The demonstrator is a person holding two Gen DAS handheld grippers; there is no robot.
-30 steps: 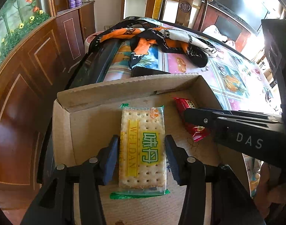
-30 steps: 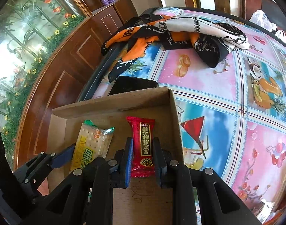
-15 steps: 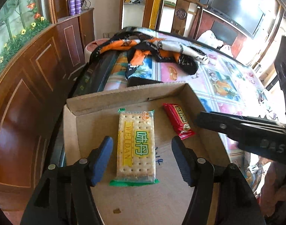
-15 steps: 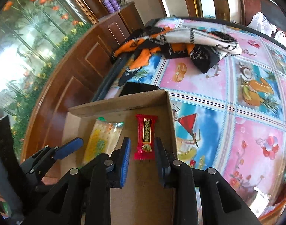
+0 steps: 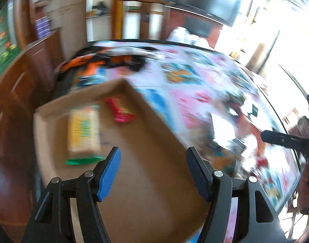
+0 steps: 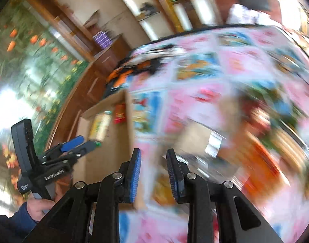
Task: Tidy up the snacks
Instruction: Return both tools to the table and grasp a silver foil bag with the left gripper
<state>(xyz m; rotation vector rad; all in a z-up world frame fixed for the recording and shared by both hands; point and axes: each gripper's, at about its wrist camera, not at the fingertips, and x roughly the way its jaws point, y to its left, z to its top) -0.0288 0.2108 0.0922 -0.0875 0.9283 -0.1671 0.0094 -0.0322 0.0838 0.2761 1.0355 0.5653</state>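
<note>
both grippers [image 5: 152, 171] [image 6: 153, 171] gape, empty — cracker pack [image 5: 83, 129] lies lengthwise along the box [image 5: 154, 133]

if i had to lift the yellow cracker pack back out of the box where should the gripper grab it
Judging from blurred frames: the cracker pack lies flat on the floor of the cardboard box, the red snack bar beside it. Come straight down from above and pinch across its narrow width at mid-length, jaws along the two long edges; the box walls block any sideways approach.

I see a table [image 5: 197, 93] in patterned cloth; on it a cardboard box [image 5: 150, 121], a scarf [image 5: 105, 60], blurred packets [image 6: 262, 141].
</note>
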